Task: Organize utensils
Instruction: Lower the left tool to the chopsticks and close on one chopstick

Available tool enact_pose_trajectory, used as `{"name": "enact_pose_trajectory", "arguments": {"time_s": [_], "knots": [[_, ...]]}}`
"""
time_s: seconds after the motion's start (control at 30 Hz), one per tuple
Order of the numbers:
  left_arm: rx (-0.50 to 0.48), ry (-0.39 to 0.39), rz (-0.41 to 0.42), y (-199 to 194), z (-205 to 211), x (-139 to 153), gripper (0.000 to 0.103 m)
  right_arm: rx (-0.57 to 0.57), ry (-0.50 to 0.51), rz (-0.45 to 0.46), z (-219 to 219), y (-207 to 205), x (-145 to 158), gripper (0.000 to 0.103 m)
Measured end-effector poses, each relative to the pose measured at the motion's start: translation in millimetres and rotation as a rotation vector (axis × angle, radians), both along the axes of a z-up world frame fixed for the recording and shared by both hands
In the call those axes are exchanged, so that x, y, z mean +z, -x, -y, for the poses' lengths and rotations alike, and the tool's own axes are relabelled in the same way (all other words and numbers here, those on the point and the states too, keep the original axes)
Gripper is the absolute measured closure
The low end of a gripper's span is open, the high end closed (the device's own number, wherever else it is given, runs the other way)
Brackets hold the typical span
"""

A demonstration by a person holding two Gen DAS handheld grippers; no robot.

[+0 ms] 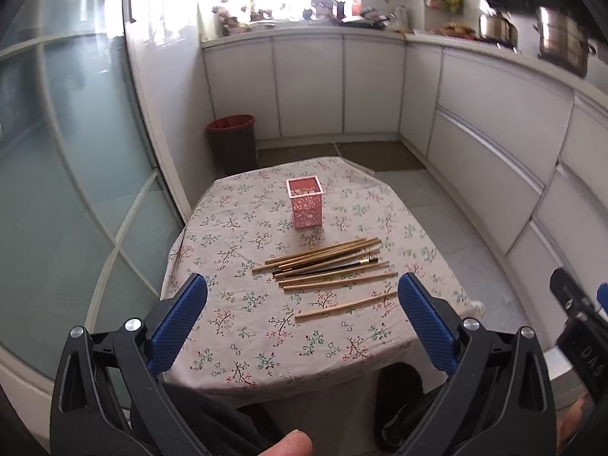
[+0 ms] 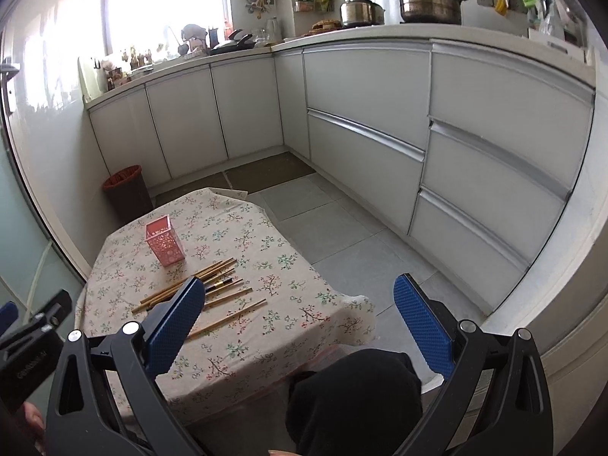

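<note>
Several wooden chopsticks [image 1: 326,262] lie in a loose pile on the floral tablecloth [image 1: 235,326], with one dark-tipped stick among them and one chopstick [image 1: 345,305] apart at the near side. A pink perforated holder [image 1: 305,202] stands upright just beyond the pile. My left gripper [image 1: 302,296] hovers open above the near half of the table, nothing between its blue pads. In the right wrist view the chopsticks [image 2: 205,285] and the holder [image 2: 164,240] sit to the left. My right gripper [image 2: 300,300] is open, above the table's right edge.
A small table [image 2: 266,334] stands in a kitchen with white cabinets [image 2: 364,144] behind and to the right. A dark bin [image 1: 232,143] sits on the floor past the table. A glass door [image 1: 57,152] is on the left. Dark-clothed knees [image 2: 357,399] show below.
</note>
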State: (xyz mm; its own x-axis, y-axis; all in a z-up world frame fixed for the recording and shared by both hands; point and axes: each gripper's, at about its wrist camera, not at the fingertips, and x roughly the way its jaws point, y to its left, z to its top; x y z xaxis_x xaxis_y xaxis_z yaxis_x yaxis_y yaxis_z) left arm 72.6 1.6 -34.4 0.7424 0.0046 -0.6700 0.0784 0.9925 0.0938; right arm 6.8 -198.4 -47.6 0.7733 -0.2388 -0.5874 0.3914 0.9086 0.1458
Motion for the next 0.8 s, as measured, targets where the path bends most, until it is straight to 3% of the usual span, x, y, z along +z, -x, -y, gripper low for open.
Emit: {"name": "enact_pose_trajectory", "arguments": {"time_s": [0.17,0.23,0.3,0.43,0.5,0.57,0.7,0.8], "knots": [[-0.315,-0.143,-0.236,-87,36,-43,0.007,0.042,-0.169,0.066,33,-37,-16,0.006],[-0.426,-0.204,-0.341,-122,53,-69,0.007,0.046,-0.252,0.057,48,-62,-30,0.006],[-0.503,-0.209,-0.431,-156,65,-93,0.007,0.049,-0.355,0.028,64,-88,-47,0.006],[-0.596,-0.208,-0.567,-217,92,-135,0.007,0.038,-0.554,-0.022,90,-133,-86,0.006],[-0.641,-0.243,-0.63,-239,109,-155,0.007,0.036,-0.613,-0.028,99,-149,-102,0.006],[-0.66,-0.281,-0.656,-261,126,-173,0.007,0.023,-0.627,-0.039,103,-163,-116,0.006],[-0.666,-0.276,-0.79,-302,149,-204,0.013,-0.003,-0.63,-0.093,109,-181,-138,0.006],[-0.802,-0.296,-0.862,-295,161,-218,0.019,-0.003,-0.675,-0.136,115,-188,-150,0.006]]}}
